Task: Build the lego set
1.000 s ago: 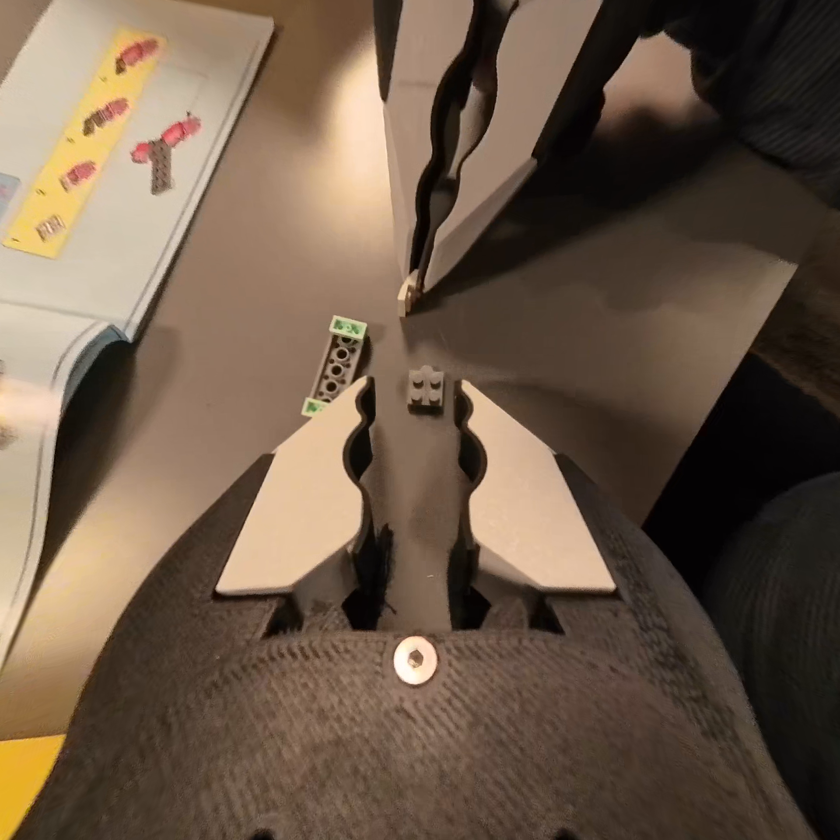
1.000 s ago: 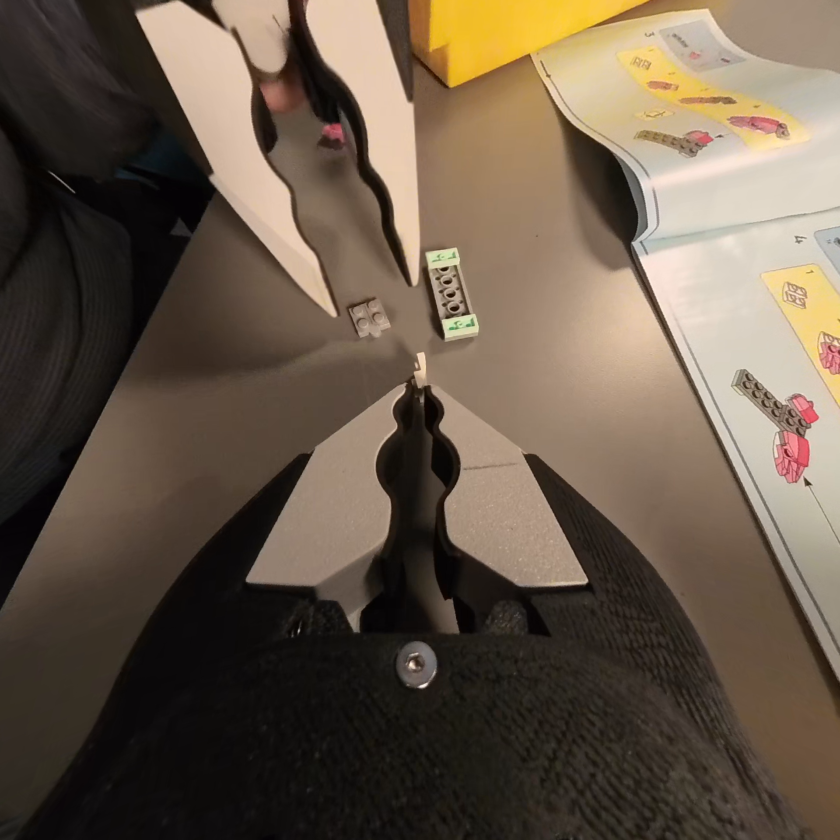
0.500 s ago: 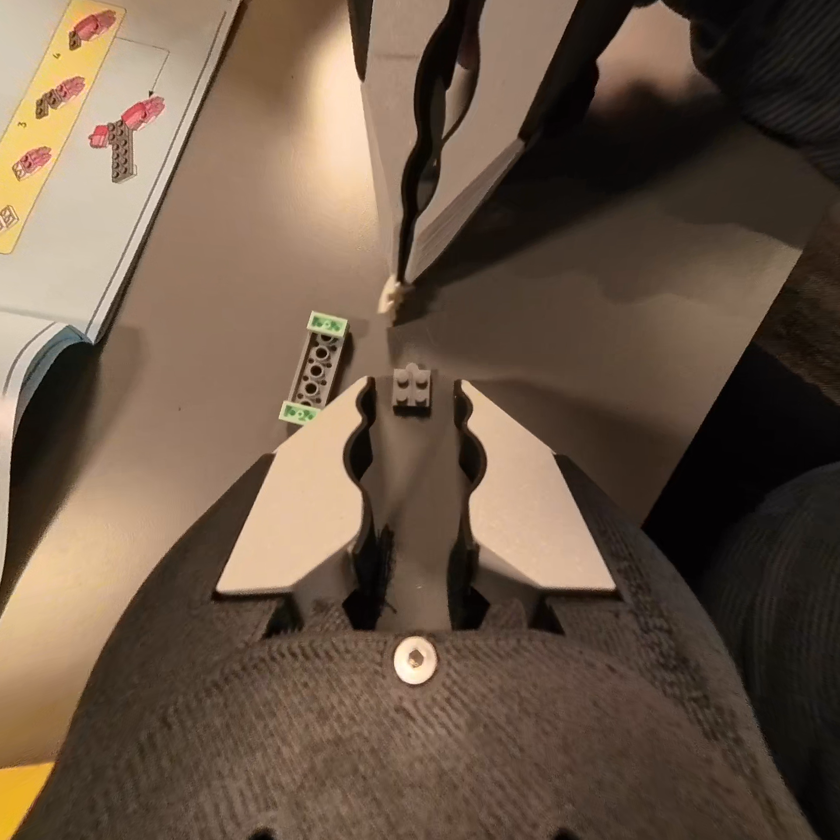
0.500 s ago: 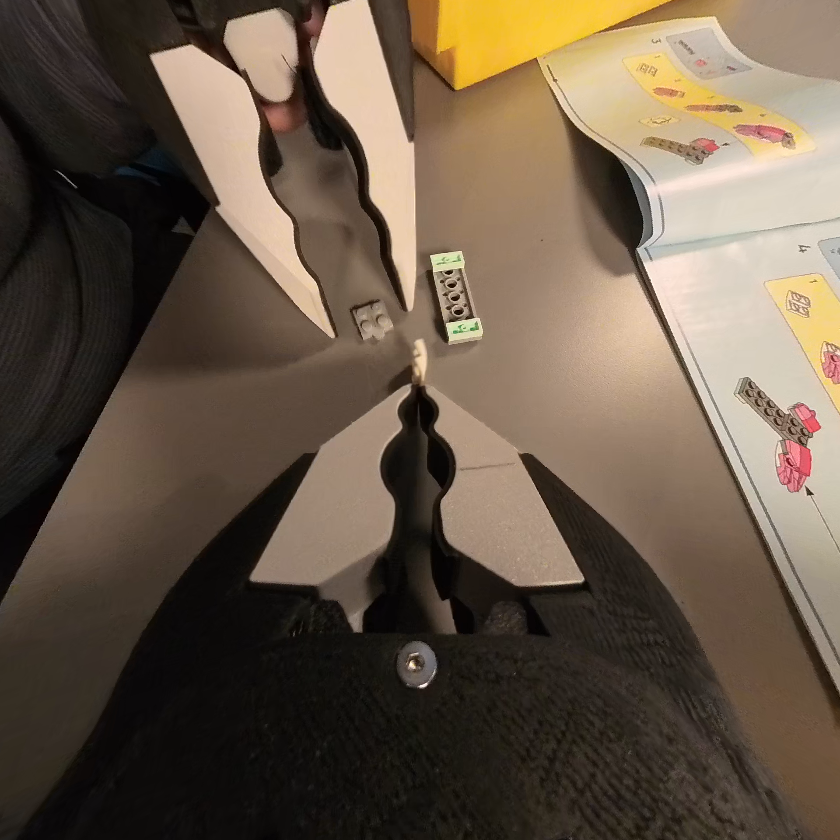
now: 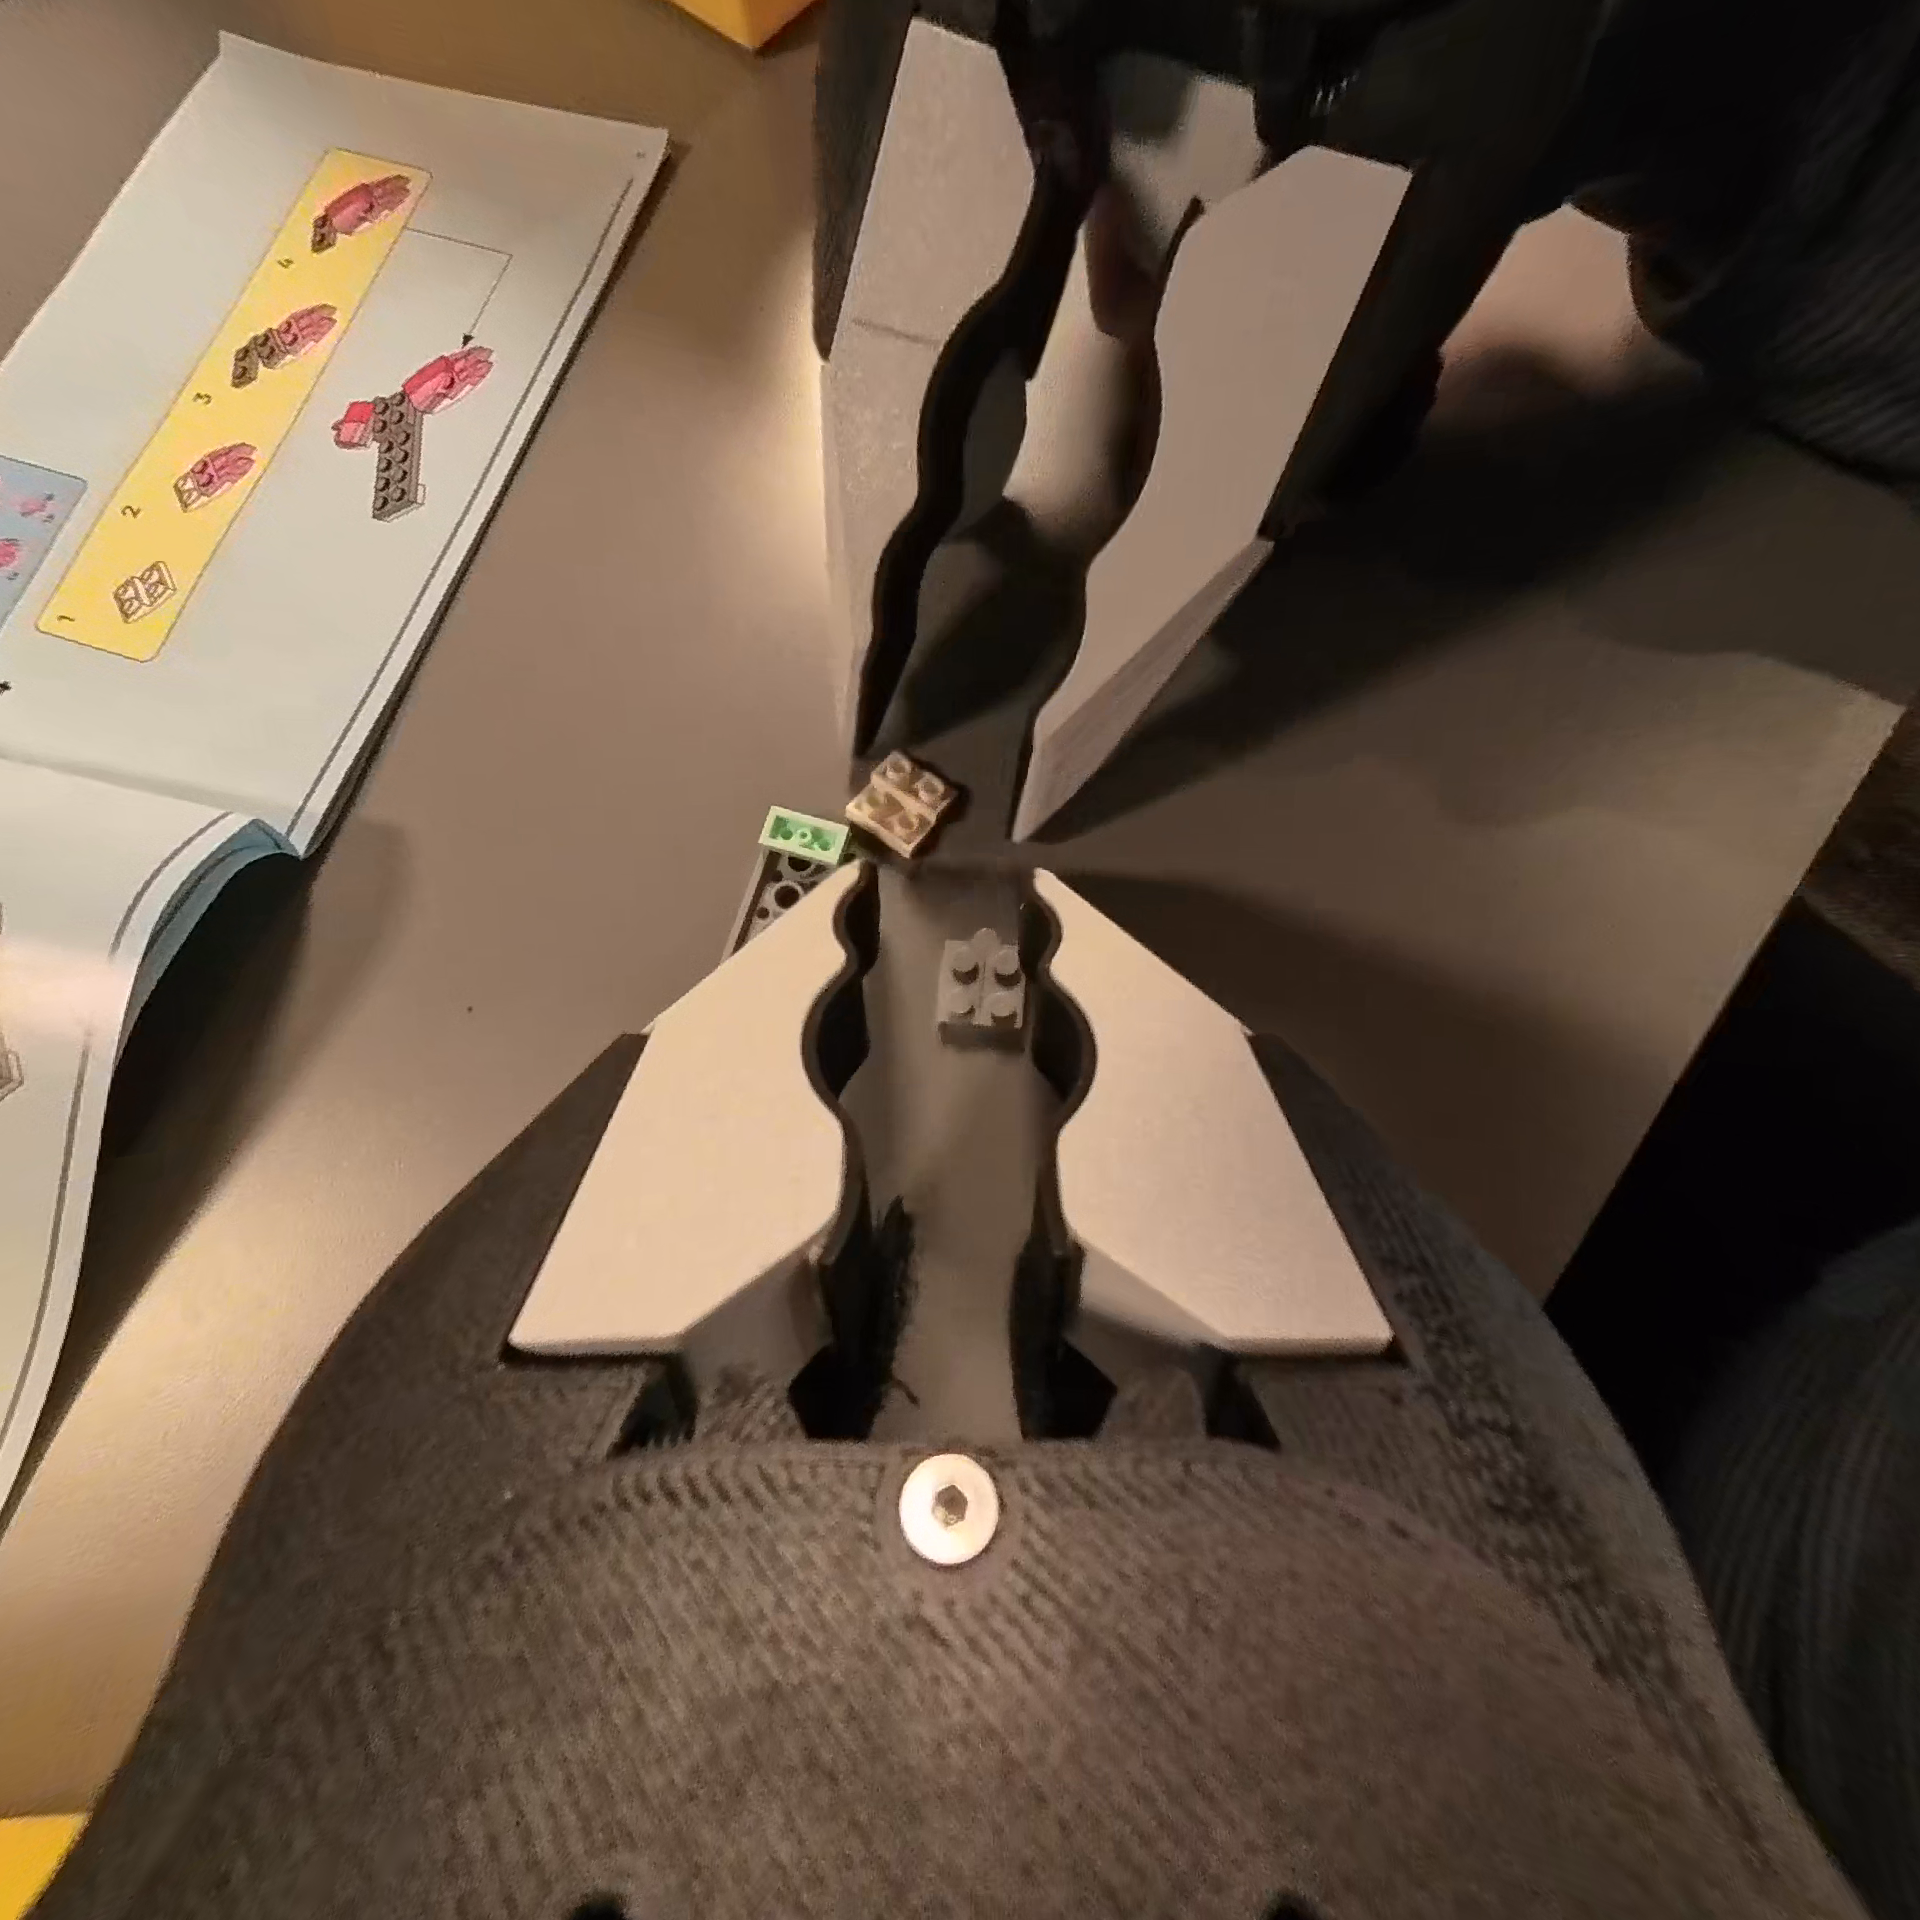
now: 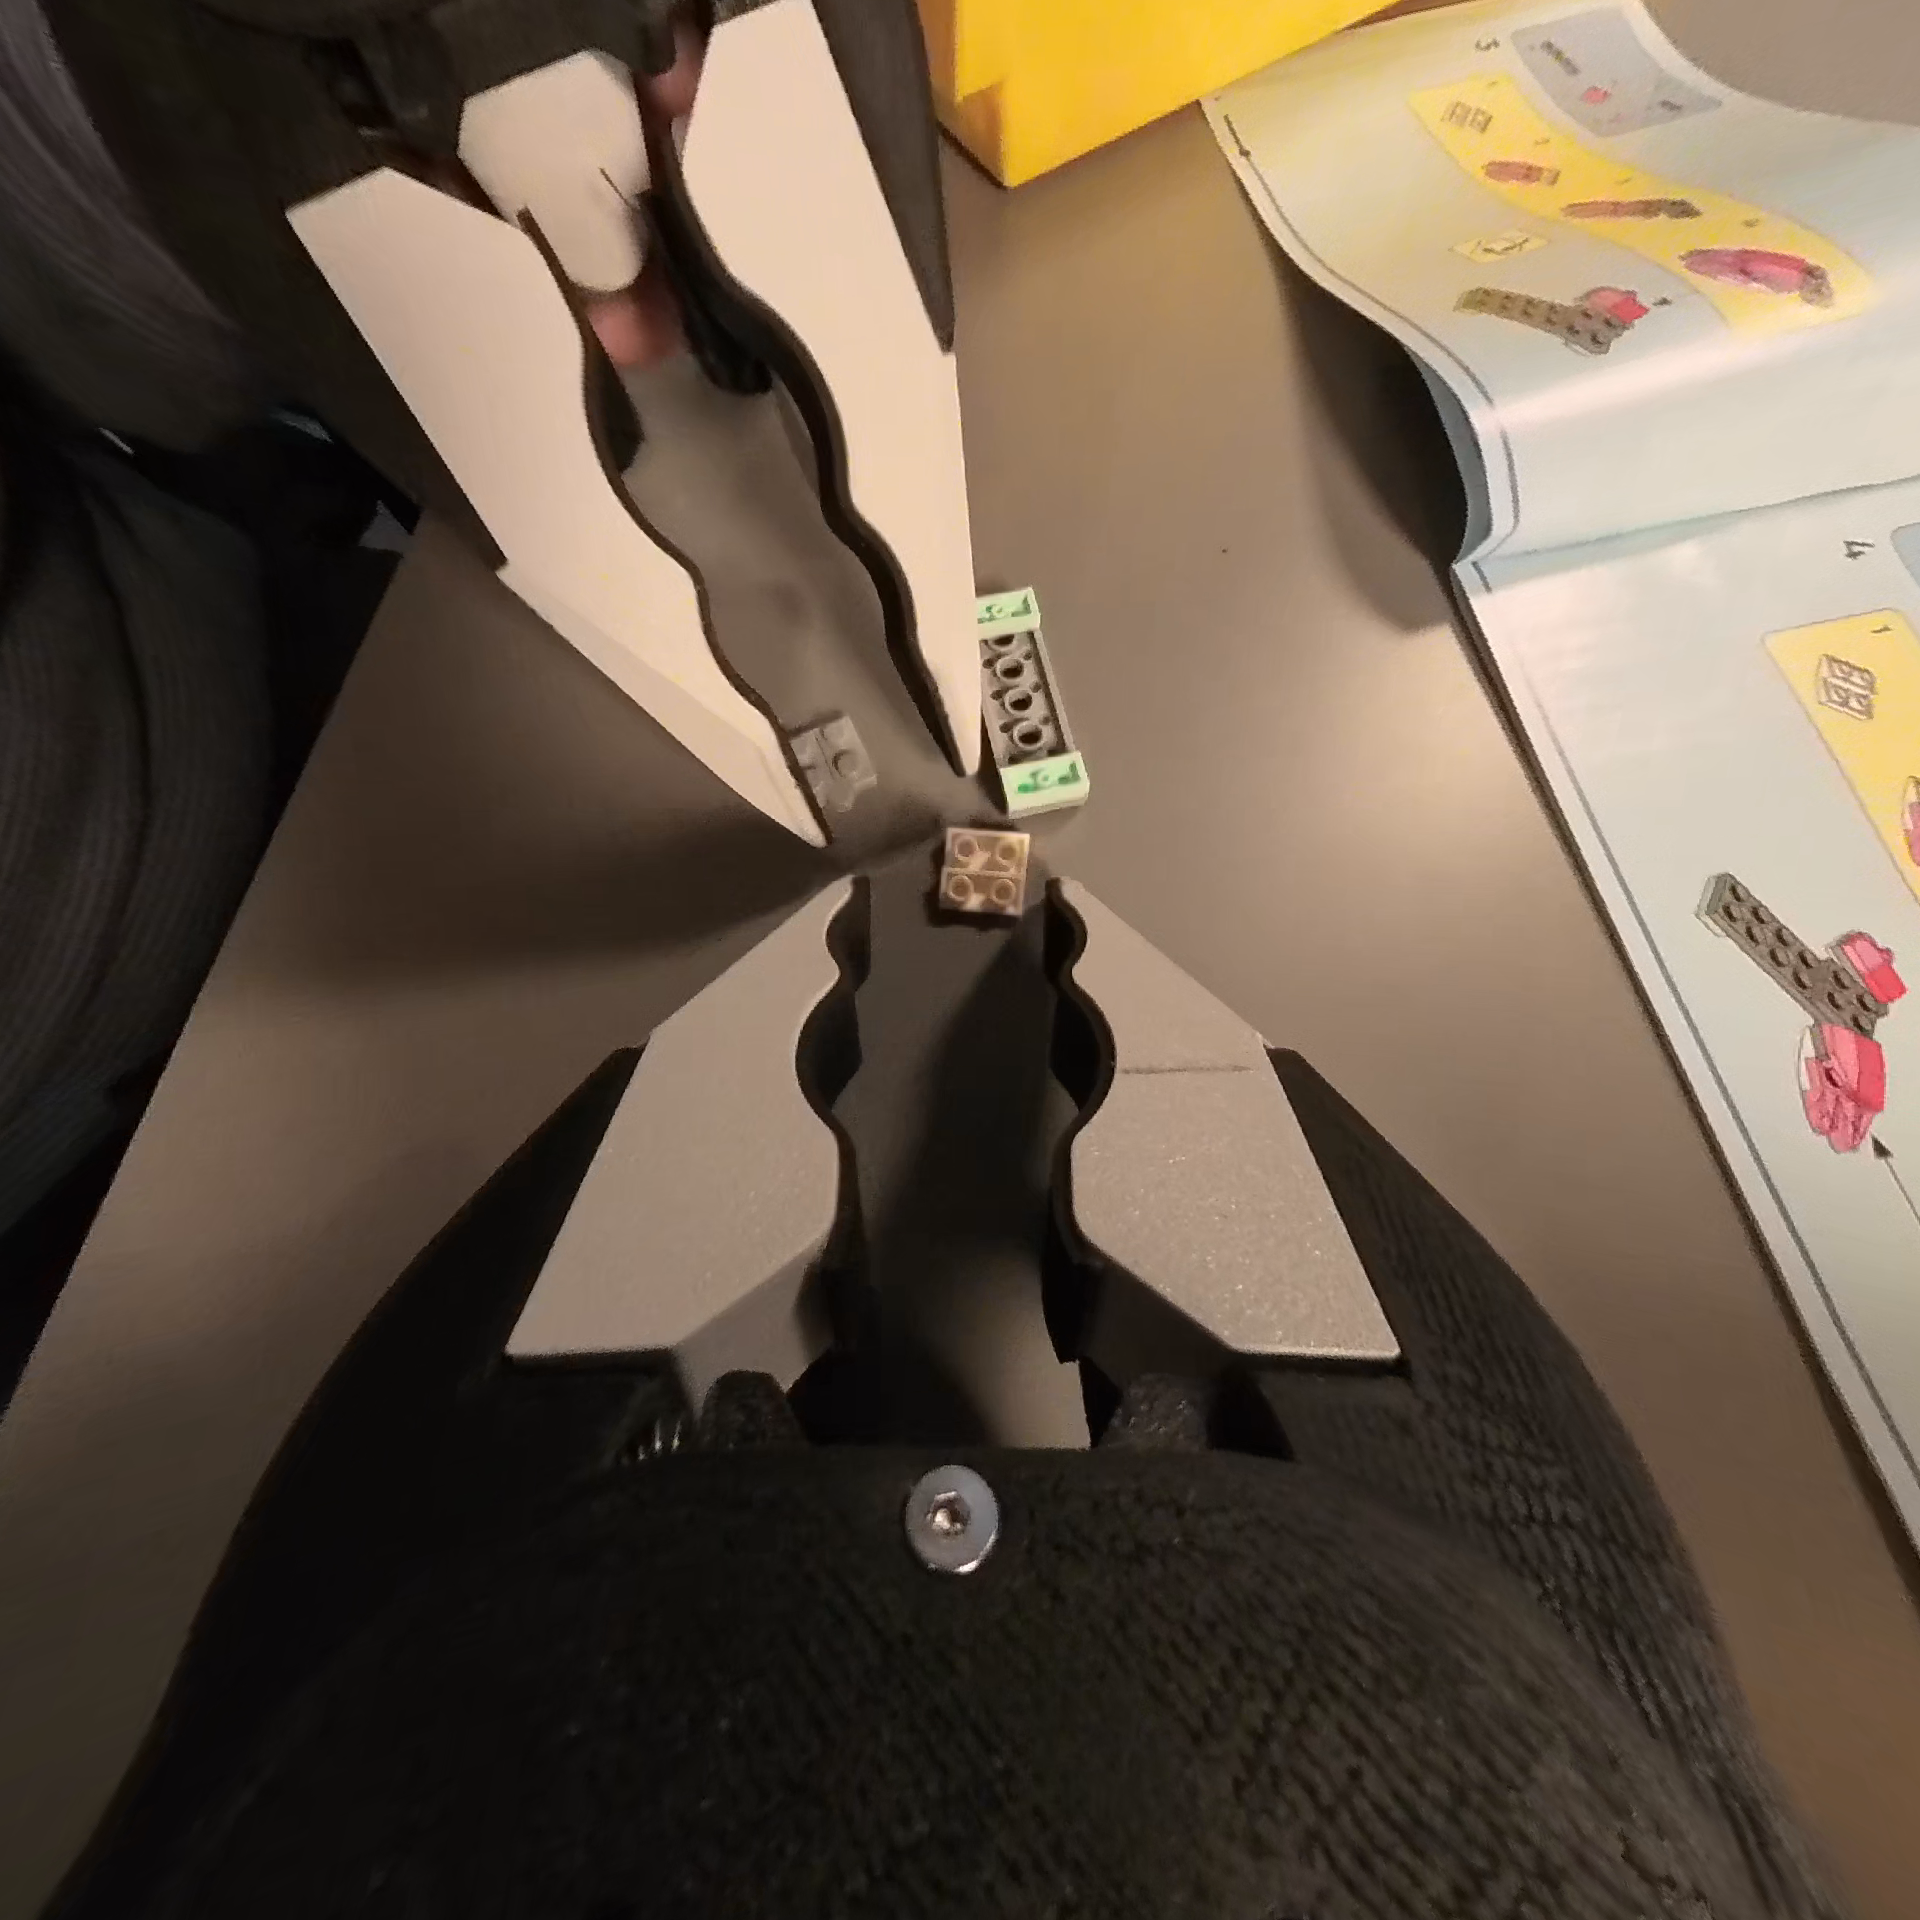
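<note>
Left claw (image 5: 951, 883): fingers spread, nothing pinched. A small dark grey two-by-two plate (image 5: 983, 989) lies flat on the table (image 5: 540, 935) between the fingers, close to the right-hand one; whether it touches that finger cannot be told, and there is clear space on the other side.

Right claw (image 6: 954, 885): fingers spread, nothing pinched. A tan two-by-two plate (image 6: 985, 875) sits at its tips, nearer the right-hand finger, with a gap showing on both sides. From the left wrist camera the same tan plate (image 5: 902, 819) looks tilted, one edge raised; blurred.

The two claws face each other tip to tip, tips close together.

Just beside the left claw's left fingertip: a grey holed brick (image 6: 1023, 698) with a pale green tile on each end, lying flat, partly hidden by that finger in the left view.

Containers: only a yellow box (image 6: 1091, 73) at the far edge of the table, cut off by the frame; contents not visible.

An open instruction booklet (image 6: 1662, 499) lies on the table, well apart from the pieces. A person's dark sleeve (image 6: 94, 727) is at the table's edge.
</note>
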The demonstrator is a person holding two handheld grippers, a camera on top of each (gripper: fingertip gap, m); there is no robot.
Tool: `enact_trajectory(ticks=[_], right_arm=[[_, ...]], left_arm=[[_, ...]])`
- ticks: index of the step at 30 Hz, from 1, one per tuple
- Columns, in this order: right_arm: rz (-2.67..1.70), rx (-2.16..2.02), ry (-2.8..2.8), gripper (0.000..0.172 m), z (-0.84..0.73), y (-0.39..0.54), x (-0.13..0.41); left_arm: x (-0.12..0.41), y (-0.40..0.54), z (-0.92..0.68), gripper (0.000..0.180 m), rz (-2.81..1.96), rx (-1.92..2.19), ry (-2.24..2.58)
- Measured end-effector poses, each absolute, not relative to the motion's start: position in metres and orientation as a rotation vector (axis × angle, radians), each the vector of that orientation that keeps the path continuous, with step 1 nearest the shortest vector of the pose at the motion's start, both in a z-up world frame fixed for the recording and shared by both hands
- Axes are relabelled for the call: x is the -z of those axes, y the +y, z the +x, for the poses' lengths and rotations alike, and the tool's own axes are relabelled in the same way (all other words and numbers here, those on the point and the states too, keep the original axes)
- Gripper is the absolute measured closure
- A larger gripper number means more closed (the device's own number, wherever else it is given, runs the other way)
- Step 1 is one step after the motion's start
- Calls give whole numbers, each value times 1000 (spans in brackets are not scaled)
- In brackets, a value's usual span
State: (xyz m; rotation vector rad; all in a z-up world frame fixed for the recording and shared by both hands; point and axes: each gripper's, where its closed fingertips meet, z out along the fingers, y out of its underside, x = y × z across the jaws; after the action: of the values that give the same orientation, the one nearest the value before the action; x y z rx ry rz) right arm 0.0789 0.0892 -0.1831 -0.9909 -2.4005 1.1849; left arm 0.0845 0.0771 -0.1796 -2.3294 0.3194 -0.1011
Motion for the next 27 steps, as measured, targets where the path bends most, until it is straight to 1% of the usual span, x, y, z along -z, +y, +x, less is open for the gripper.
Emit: enact_trajectory(ticks=[1,3,7,10,14,17,19,23,24,27], right_arm=[[-986,-1171,-2396,144,77,88,183],[-979,-1140,-2382,158,74,90,184],[-811,-1091,-2370,158,74,86,181],[-639,-1080,-2306,159,72,79,169],[-536,-1091,-2249,159,74,73,154],[-509,-1094,-2226,159,74,72,150],[-488,-1100,-2213,159,74,70,147],[-488,-1141,-2196,159,75,68,141],[-515,-1180,-2181,162,75,67,138],[-680,-1424,-2156,155,77,67,127]], left_arm=[[178,76,84,155,-2326,103,314],[175,75,82,156,-2311,117,289],[167,77,72,156,-2261,198,148],[162,80,73,157,-2221,337,58],[156,79,79,167,-2183,510,4],[151,78,77,171,-2156,580,-39],[148,78,77,167,-2134,642,-70],[141,75,82,174,-2078,808,-102],[140,74,82,177,-2070,817,-86],[130,74,86,177,-2006,780,9]])
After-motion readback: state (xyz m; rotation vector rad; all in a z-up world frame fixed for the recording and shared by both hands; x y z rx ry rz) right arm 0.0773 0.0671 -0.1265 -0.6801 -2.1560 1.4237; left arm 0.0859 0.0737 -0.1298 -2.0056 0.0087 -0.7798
